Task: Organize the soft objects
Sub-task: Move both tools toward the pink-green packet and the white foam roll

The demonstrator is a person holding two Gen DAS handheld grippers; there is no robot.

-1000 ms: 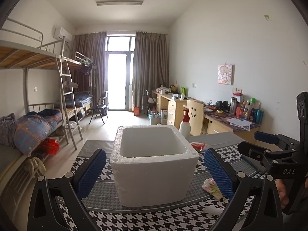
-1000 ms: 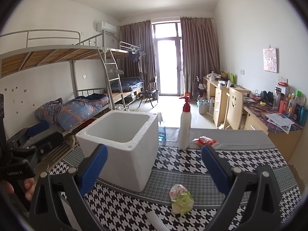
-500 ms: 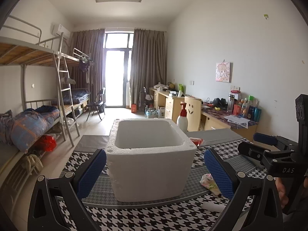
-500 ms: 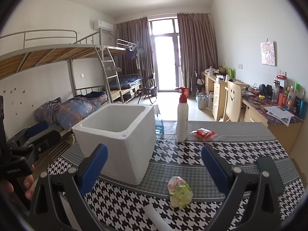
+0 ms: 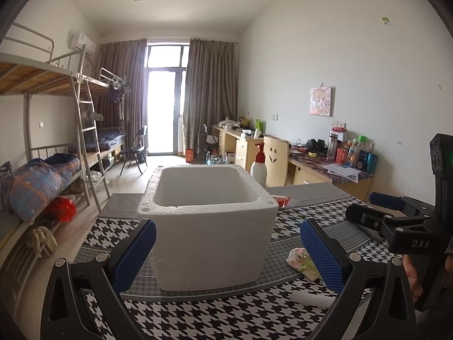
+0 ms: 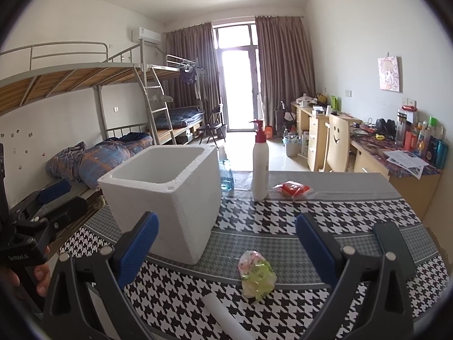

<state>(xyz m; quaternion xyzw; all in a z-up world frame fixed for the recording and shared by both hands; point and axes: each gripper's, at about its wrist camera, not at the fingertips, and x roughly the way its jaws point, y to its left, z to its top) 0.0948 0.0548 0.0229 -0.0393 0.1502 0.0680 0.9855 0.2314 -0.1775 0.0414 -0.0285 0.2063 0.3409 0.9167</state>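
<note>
A white foam box [image 5: 211,223] [image 6: 167,195] stands open-topped on the houndstooth table [image 6: 283,215]. A crumpled green and pink soft packet [image 6: 256,273] [image 5: 303,263] lies to its right. Near the far edge rests a red wrapped packet [image 6: 293,189] [image 5: 281,199]. A white roll [image 6: 226,317] [image 5: 310,299] lies at the near edge. My left gripper [image 5: 228,252] is open just in front of the box, holding nothing. My right gripper [image 6: 226,250] is open too, above the table between box and green packet.
A white pump bottle [image 6: 260,170] with a red top stands behind the box, a blue glass bottle [image 6: 226,175] beside it. A dark flat object [image 6: 393,249] lies at the table's right. Bunk beds [image 6: 85,85] line the left wall, desks [image 6: 368,153] the right.
Both grippers have dropped lower toward the table, so the box and packets sit higher and larger in view. Both stay open.
</note>
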